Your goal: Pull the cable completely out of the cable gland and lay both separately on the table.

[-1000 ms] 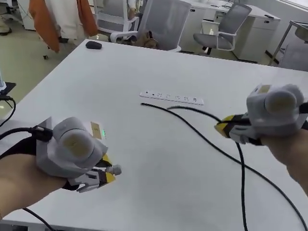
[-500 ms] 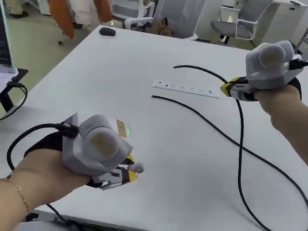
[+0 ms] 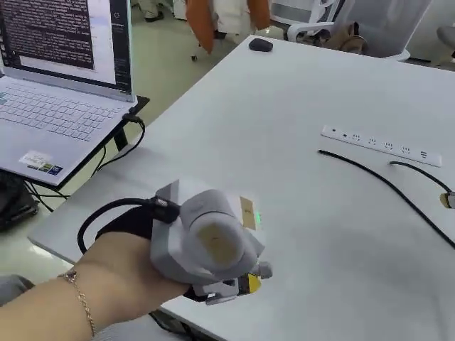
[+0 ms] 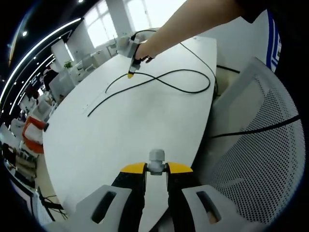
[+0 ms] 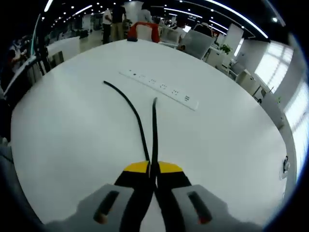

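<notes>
Nearest us, our left gripper [image 4: 156,168] has its fingers closed snugly on the cable gland [image 4: 156,158], held over the tabletop [image 4: 120,121] edge, probably so we can set it down on its own. The gland looks empty of cable. Farther out, the fingers of our right gripper [image 5: 153,168] pinch the cable [image 5: 154,128], which trails toward the power strip [image 5: 159,89].

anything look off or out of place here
Nothing stands out. The gland sits clamped in the left gripper, the cable in the right gripper, free of the gland; the power strip lies flat on the table.
</notes>
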`<state>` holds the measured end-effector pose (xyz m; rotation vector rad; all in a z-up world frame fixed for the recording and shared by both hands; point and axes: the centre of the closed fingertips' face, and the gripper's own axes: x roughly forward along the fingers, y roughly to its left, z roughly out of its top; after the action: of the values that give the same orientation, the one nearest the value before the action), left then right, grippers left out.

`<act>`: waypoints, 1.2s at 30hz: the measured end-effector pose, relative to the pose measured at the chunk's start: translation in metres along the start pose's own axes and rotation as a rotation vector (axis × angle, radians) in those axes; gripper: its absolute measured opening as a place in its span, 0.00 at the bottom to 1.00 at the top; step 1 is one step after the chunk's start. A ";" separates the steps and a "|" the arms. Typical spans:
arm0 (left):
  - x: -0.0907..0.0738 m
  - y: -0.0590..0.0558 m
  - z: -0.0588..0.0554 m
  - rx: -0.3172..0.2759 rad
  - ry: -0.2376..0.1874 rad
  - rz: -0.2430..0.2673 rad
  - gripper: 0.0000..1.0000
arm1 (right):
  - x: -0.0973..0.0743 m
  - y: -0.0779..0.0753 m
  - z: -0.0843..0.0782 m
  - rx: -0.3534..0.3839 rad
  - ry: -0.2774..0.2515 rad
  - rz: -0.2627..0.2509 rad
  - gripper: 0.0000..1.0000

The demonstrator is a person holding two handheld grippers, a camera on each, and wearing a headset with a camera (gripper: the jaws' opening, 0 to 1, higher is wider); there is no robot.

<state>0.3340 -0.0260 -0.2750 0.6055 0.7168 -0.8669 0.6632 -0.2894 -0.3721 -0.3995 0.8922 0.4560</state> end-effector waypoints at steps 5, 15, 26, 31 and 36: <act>0.003 -0.001 -0.001 0.005 0.015 -0.011 0.17 | 0.012 0.001 -0.023 -0.019 0.085 0.032 0.11; 0.014 0.005 0.012 0.064 -0.002 -0.036 0.17 | -0.033 0.002 -0.019 -0.193 0.015 -0.005 0.27; 0.042 0.014 0.020 0.145 -0.005 -0.084 0.17 | -0.124 0.071 -0.031 -0.383 -0.090 0.073 0.28; 0.071 0.009 0.012 0.168 0.031 -0.137 0.17 | -0.167 0.111 -0.021 -0.342 -0.191 0.165 0.30; 0.099 0.009 0.000 0.209 0.091 -0.163 0.17 | -0.199 0.137 -0.022 -0.324 -0.249 0.221 0.37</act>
<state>0.3855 -0.0668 -0.3491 0.7850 0.7713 -1.0796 0.4671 -0.2284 -0.2425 -0.5291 0.6214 0.8415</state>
